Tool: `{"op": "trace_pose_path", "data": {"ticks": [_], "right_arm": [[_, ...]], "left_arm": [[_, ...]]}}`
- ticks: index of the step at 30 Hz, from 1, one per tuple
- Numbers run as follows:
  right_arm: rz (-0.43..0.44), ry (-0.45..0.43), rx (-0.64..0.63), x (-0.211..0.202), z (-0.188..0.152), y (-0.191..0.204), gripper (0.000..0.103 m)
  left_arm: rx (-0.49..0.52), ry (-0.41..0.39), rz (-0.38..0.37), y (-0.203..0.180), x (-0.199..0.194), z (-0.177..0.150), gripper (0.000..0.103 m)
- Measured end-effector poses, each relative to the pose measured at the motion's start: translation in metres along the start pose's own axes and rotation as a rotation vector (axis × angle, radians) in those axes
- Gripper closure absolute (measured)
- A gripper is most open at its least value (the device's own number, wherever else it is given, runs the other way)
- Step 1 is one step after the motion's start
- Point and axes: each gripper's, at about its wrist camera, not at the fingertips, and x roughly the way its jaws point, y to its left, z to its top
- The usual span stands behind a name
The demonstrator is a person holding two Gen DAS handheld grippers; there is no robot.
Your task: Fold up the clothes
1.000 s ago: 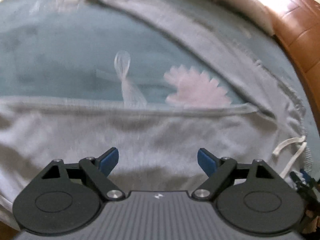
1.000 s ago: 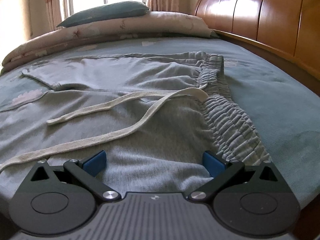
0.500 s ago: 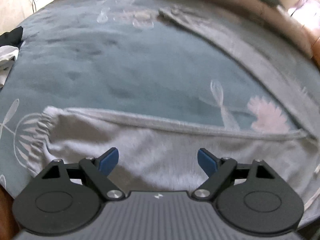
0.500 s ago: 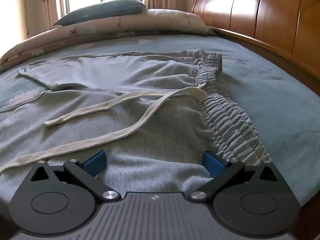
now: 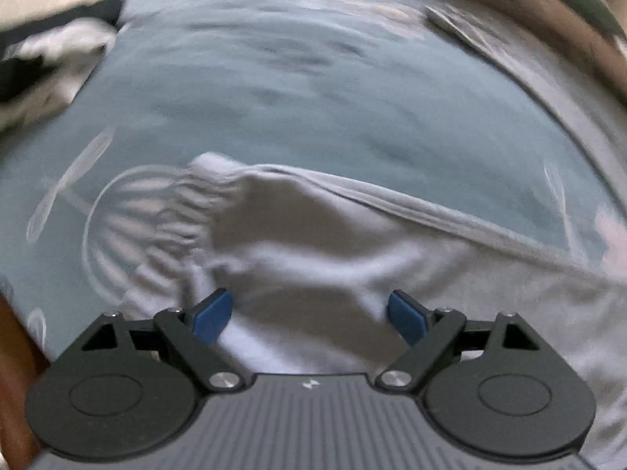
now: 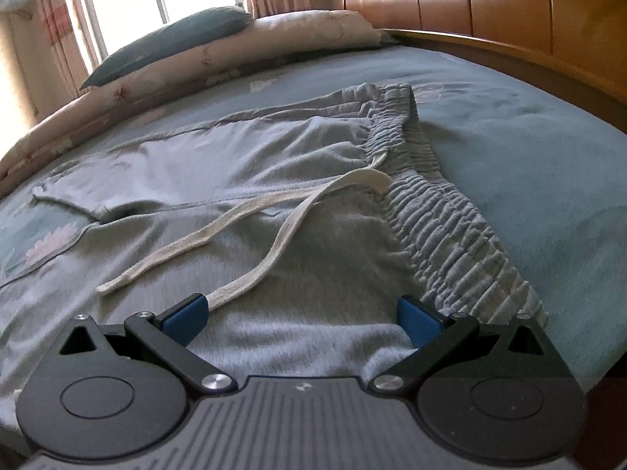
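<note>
grey sweatpants (image 6: pixel 274 180) lying spread flat on bed (image 6: pixel 529 149) | left tongs (image 5: pixel 309 313) gaping wide over ankle cuff (image 5: pixel 184 215), apparently lining up a grasp | right tongs (image 6: pixel 301 319) gaping wide, hovering beside waistband (image 6: pixel 450 227), gripping nothing

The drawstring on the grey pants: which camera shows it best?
The right wrist view: the drawstring lies sharp and nearly whole across the grey pants, beside the waistband. The left wrist view is blurred and shows only a pant leg's cuff, no drawstring.
</note>
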Motion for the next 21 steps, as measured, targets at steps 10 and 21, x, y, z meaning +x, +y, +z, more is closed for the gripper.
{"op": "trace_pose_path", "data": {"ticks": [10, 21], "right_arm": [[-0.006, 0.008, -0.139, -0.017, 0.011, 0.047, 0.000], [0.228, 0.068, -0.383, -0.027, 0.007, 0.151, 0.000]], "left_arm": [[0.139, -0.006, -0.331, -0.042, -0.020, -0.046, 0.015], [0.227, -0.048, -0.258, -0.039, -0.047, -0.055, 0.013]]}}
